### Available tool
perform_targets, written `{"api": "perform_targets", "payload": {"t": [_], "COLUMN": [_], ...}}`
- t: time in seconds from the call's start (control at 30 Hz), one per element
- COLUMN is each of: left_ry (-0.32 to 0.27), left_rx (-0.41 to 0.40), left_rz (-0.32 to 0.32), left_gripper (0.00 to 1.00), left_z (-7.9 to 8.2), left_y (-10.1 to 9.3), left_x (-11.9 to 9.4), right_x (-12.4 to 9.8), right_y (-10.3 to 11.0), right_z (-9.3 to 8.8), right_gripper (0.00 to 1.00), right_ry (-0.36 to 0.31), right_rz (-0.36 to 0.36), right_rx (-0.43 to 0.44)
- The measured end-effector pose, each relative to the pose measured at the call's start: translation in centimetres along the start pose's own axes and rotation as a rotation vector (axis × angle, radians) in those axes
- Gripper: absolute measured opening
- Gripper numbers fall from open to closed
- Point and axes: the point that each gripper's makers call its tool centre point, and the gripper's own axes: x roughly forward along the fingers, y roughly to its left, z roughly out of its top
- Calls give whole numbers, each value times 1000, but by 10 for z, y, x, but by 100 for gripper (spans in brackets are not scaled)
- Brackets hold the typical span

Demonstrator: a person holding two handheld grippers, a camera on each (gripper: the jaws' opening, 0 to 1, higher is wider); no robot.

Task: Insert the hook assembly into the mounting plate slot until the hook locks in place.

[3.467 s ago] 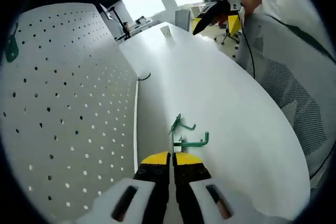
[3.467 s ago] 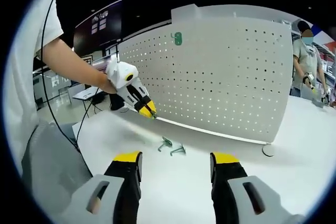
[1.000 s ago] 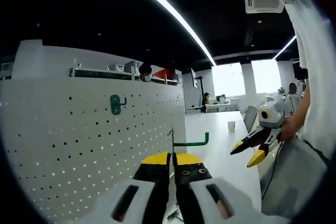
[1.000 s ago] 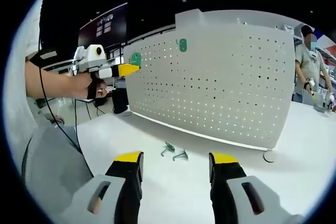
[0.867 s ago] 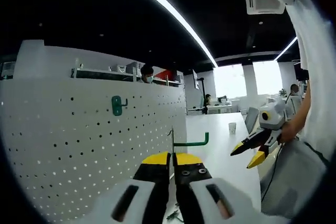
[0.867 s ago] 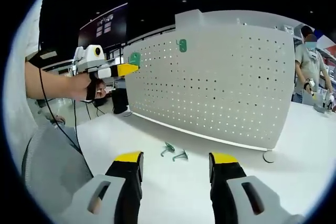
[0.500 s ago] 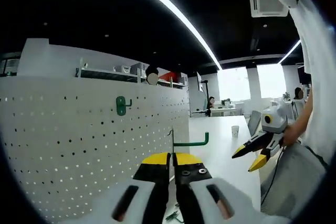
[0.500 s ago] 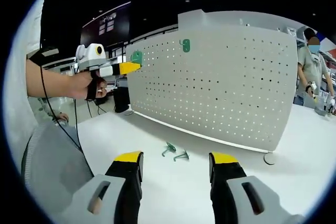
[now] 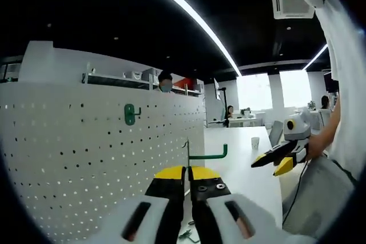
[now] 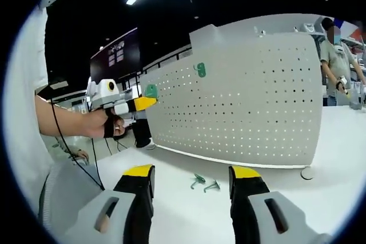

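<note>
My left gripper (image 9: 187,171) is shut on a green hook assembly (image 9: 201,154), held up in the air in front of the white pegboard mounting plate (image 9: 86,164). A green hook (image 9: 131,114) hangs on the plate higher up. In the right gripper view the left gripper (image 10: 150,102) holds the green hook (image 10: 151,90) by the plate's (image 10: 251,112) left edge, and the mounted hook (image 10: 200,70) sits near its top. Two spare green hooks (image 10: 204,183) lie on the white table (image 10: 189,215). My right gripper (image 10: 191,175) is open above the table, holding nothing.
The right gripper (image 9: 274,161) and a person's hand appear at the right of the left gripper view. A person (image 10: 337,55) stands behind the plate's right end. A round white disc (image 10: 309,172) lies near the plate's foot.
Since 3.5 s ago the left gripper has lifted a green hook from the table up to the plate's height. Over the last second it has barely shifted; the right gripper view has tilted upward.
</note>
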Motion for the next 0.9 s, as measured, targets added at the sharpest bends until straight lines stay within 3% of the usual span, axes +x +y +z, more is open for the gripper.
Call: {"api": "perform_targets", "payload": {"t": [0.9], "left_ry": [-2], "left_rx": [-27], "left_rz": [9], "left_gripper": [2], "left_z": [-5], "left_y": [-5], "left_x": [2], "right_x": [34], "right_y": [37], "right_z": [51], "right_gripper": [43], "right_ry": [-105], "right_rz": [111], "right_rx": [-32]}}
